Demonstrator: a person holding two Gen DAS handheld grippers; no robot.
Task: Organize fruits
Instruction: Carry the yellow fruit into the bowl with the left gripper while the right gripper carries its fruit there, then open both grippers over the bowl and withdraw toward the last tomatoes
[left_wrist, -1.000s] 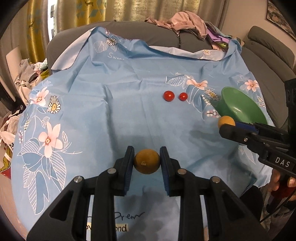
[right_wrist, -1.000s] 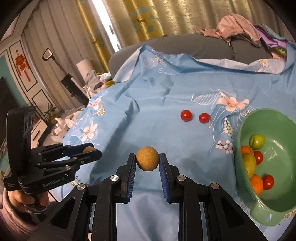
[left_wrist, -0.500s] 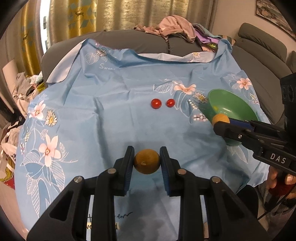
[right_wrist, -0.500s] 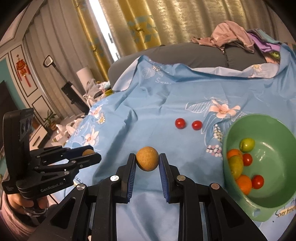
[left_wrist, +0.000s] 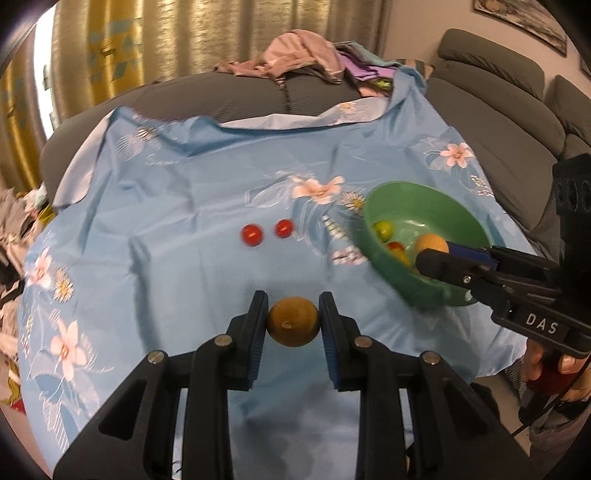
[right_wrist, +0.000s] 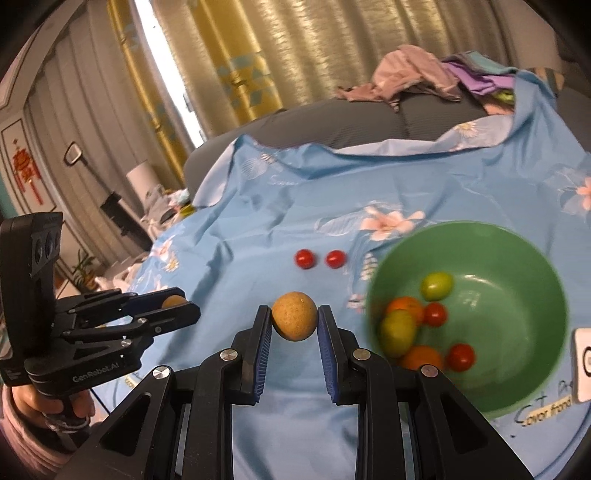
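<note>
Clearly the risk sits with the two round brown fruits, each pinched between the pads of a hand-held tool above the blue floral cloth (left_wrist: 177, 229). The left tool (left_wrist: 293, 321) grips one brown fruit (left_wrist: 293, 321) by its sides only, well short of the green bowl (left_wrist: 424, 206); the right tool (right_wrist: 294, 320) clamps its own speckled fruit (right_wrist: 294, 320) the same way, just beside the bowl's near rim in its own camera. Seen from the left camera, that right-hand fruit already hangs over the bowl's opening.

A round, firm fruit held on two narrow pads could squirt out if the grip shifts, and on this cloth it would probably roll, since the fabric is draped over what looks like a sofa, not a flat bench. A release from too high might bounce the fruit off those already inside, or tip the light bowl on the soft surface. The two tools are converging on one bowl, so a collision is possible.

Inside the bowl lie two green fruits, two orange ones and two small red ones, clustered to its left side. Two more red tomatoes (right_wrist: 320, 258) sit side by side on the cloth, just left of the bowl, not yet collected.
</note>
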